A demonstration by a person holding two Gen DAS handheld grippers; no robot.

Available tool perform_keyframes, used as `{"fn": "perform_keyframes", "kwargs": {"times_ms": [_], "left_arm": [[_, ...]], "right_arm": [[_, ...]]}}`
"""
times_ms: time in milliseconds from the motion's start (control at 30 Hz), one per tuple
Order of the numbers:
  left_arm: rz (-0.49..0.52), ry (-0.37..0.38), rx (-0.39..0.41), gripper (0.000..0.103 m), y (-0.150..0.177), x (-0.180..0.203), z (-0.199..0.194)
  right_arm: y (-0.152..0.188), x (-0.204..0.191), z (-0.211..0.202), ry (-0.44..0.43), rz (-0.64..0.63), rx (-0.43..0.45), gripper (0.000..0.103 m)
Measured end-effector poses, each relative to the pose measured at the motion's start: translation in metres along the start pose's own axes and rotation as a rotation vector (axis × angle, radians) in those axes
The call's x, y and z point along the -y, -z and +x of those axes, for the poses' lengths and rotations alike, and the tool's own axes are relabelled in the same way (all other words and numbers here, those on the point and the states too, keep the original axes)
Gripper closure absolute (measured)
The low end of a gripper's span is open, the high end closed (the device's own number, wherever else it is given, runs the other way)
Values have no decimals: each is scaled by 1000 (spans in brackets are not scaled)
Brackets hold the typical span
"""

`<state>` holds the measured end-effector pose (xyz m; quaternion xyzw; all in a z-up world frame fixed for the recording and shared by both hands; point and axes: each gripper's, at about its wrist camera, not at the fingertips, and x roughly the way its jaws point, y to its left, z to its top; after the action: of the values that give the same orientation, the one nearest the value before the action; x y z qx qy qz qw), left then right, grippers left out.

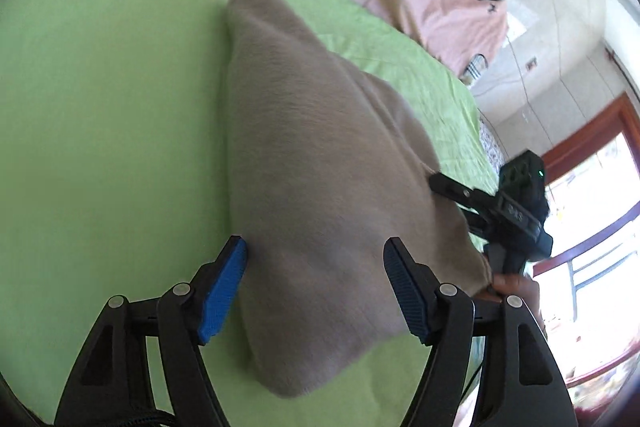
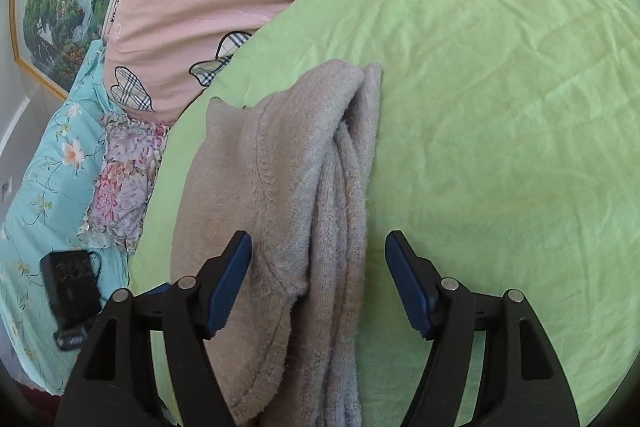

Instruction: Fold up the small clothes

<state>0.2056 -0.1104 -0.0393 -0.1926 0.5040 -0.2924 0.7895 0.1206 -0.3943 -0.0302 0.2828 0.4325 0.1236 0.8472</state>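
Straddling beige garment (image 1: 320, 167) with both grippers wide, right gripper (image 1: 452, 195) seen only from left wrist

Legible text: none confirmed in either view. Right gripper (image 1: 454, 191), seen in left wrist view, carries pale markings on its black body, approx. three characters, too blurred to read. Black device (image 2: 70, 287) on floral bedding (image 2: 48, 163), right wrist view, shows faint embossed marks, illegible.
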Motion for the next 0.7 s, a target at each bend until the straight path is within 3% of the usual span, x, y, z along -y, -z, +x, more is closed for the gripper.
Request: {"fn": "perform_keyframes", "kwargs": {"times_ms": [100,200,267,300,333,400,500,700], "left_arm": [[-35,0,-54,29,-12,-11,24],[-58,51,-76,25,-24,-21,50],[-50,66,-66,30,-29,-20,54],[-42,65,-59,39,-29,-20,54],[-30,64,-51,43,-29,-20,54],[-16,68,-29,56,-26,-19,47],[-10,83,3,63,-20,-18,26],[18,44,100,64,-4,-23,-45]], "right_arm": [[-4,0,8,-4,-6,-12,32],[-10,-2,19,-11,-13,-27,32],[-12,-6,26,-4,-31,-44,32],[-13,-10,30,3,-45,-53,32],[-13,-13,33,4,-52,-65,39],[-11,-16,38,-13,-38,-91,54],[-6,-28,32,-22,-57,-64,64],[17,-72,33,-97,-106,-51,67]]}}
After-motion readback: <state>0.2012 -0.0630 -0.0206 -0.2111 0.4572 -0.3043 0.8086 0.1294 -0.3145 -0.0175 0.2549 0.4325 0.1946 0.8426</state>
